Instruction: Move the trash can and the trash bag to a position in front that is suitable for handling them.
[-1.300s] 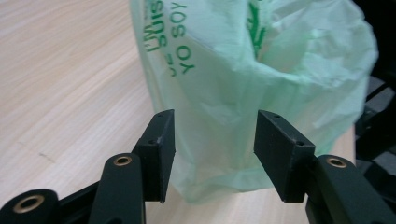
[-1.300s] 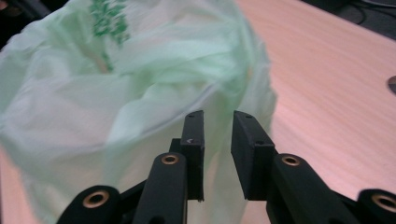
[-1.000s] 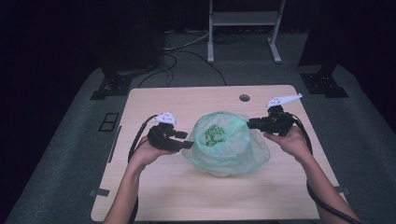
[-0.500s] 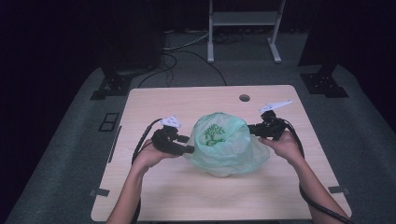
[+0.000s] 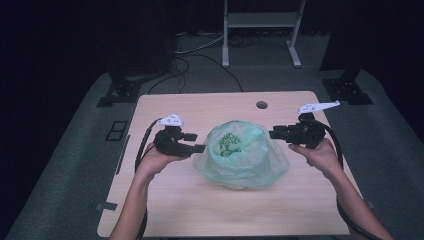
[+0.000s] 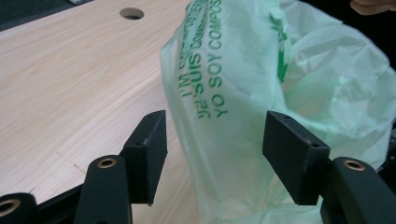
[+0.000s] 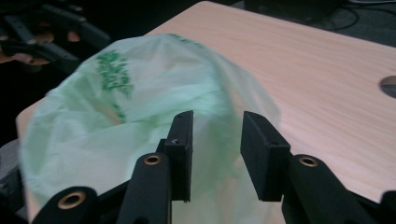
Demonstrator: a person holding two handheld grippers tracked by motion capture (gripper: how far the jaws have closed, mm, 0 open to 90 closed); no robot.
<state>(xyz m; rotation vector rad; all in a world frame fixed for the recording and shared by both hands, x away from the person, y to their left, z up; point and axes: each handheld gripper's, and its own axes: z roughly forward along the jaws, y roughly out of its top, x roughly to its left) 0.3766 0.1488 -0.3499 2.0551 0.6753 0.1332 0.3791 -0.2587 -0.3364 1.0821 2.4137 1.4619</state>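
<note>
A wooden table (image 5: 165, 205) with a round hole (image 5: 261, 105).

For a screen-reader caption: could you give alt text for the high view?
A puffed green plastic bag sits mid-table, with the left gripper and right gripper at its two sides, jaws open, neither gripping it.

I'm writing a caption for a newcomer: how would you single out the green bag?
On the pale wooden table, look midway between the two hand-held grippers. The bag is a puffy, translucent mint-green plastic mound, the only soft thing there, with a dark green tree printed on top.
</note>
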